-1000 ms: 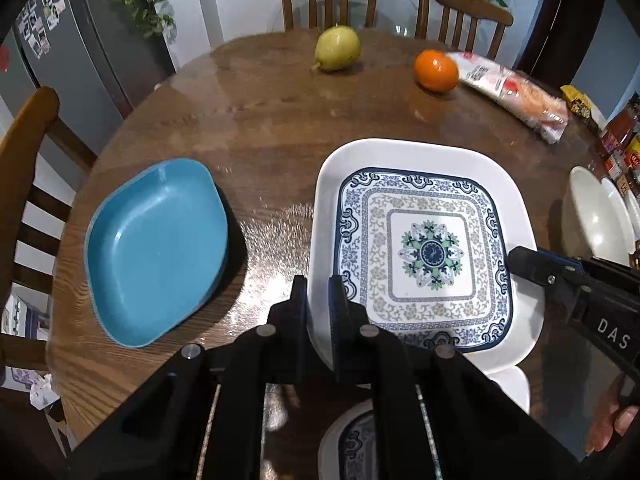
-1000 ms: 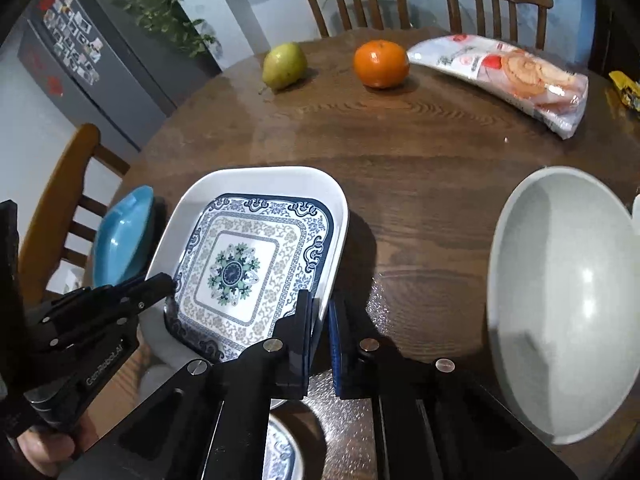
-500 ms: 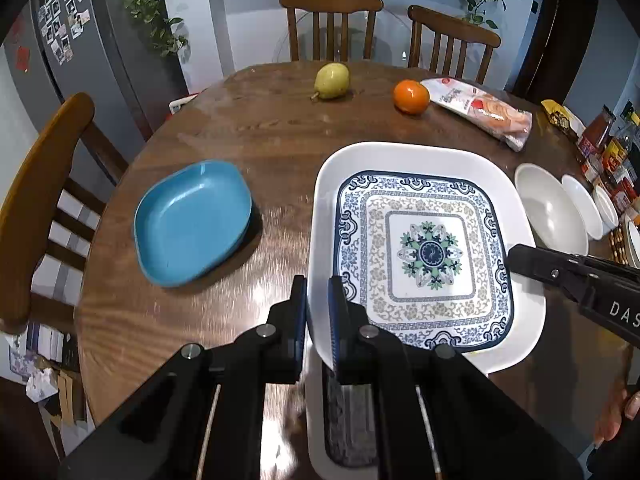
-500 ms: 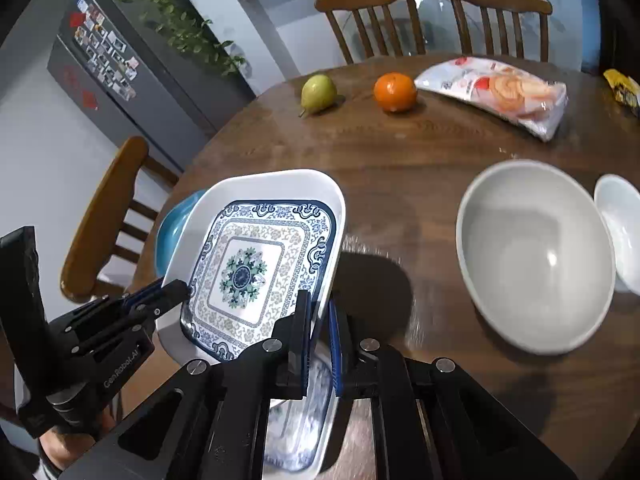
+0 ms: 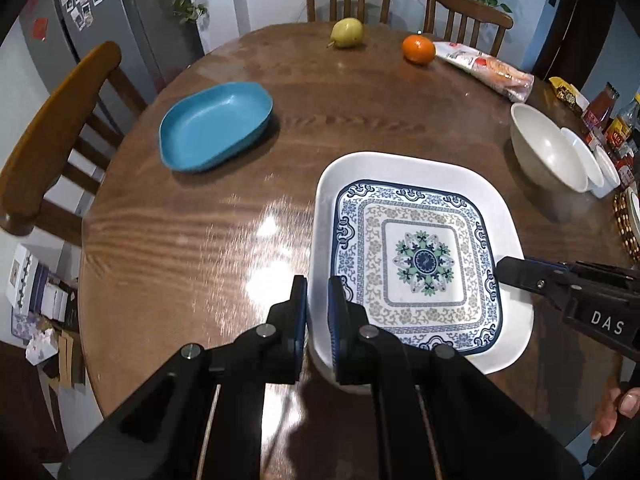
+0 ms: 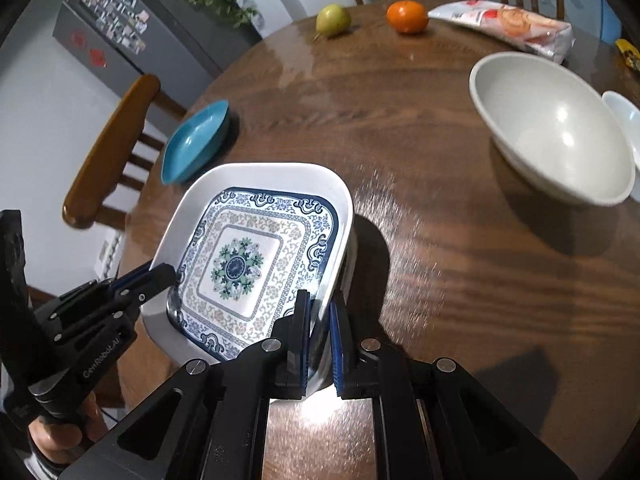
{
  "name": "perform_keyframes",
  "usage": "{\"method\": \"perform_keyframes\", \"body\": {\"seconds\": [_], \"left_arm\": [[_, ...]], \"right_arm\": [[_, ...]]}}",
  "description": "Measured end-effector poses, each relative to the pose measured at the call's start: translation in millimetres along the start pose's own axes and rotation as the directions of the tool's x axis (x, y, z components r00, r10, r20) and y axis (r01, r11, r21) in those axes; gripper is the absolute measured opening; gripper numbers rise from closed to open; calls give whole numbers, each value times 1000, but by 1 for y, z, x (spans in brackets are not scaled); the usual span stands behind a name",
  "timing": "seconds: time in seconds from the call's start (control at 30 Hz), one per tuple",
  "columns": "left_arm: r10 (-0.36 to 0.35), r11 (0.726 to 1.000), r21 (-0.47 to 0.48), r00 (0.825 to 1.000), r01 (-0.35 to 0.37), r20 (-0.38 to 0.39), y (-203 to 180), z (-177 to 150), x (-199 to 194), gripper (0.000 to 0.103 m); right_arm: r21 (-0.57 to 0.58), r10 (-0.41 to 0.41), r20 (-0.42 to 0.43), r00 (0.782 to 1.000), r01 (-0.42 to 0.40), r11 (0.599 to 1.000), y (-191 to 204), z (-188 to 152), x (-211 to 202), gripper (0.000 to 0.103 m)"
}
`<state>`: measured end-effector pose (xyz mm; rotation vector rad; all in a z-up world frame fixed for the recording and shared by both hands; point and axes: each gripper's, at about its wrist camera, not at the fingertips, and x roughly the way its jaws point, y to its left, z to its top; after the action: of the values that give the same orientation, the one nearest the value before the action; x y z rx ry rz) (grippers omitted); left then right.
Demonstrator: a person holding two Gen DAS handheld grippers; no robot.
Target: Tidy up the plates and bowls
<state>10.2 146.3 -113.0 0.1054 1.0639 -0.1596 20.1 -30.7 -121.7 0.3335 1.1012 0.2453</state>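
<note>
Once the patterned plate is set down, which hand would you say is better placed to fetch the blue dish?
Probably left. The left gripper grips the patterned plate on the edge facing the blue dish; the right gripper holds the opposite edge, nearer the white bowl.

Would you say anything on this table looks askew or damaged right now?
Nothing looks damaged or spilled. The patterned square plate is tilted, gripped at opposite rims by the left gripper and right gripper.

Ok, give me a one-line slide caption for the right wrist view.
Two handheld grippers, right gripper and left gripper, clamp opposite rims of the patterned square plate above a wooden table.
</note>
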Motion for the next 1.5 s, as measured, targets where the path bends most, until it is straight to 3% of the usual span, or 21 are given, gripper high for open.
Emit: {"method": "perform_keyframes", "body": {"seconds": [0.43, 0.77, 0.9, 0.93, 1.0, 1.1, 1.17, 1.33, 1.5], "left_arm": [[24, 1000, -1, 999, -24, -37, -1, -13, 11, 9], [34, 999, -6, 999, -34, 9, 2, -10, 3, 13], [26, 999, -33, 999, -25, 39, 7, -8, -5, 58], [29, 999, -37, 998, -27, 51, 8, -7, -8, 59], [30, 999, -41, 998, -28, 63, 9, -4, -12, 63], [27, 998, -55, 996, -23, 80, 10, -1, -18, 82], [17, 997, -71, 996, -10, 87, 11, -2, -21, 86], [-25, 995, -92, 996, 33, 85, 10, -3, -25, 97], [-30, 992, -122, 997, 38, 72, 12, 4, -20, 100]], "right_arm": [[-73, -73, -18, 997, 72, 995, 13, -6, 8, 11], [-77, -108, -11, 994, 107, 991, 14, -6, 6, 15], [-85, -121, 30, 992, 123, 989, 17, -6, -4, 16], [-87, -124, 39, 991, 127, 988, 18, -5, -7, 18], [-90, -125, 56, 991, 130, 987, 19, -5, -14, 35], [-80, -131, 90, 987, 138, 987, 17, -5, -26, 58], [-68, -130, 107, 986, 138, 988, 15, -6, -32, 62], [-31, -111, 113, 987, 116, 993, 8, -8, -44, 62], [-10, -105, 143, 984, 107, 994, 6, -7, -55, 63]]}}
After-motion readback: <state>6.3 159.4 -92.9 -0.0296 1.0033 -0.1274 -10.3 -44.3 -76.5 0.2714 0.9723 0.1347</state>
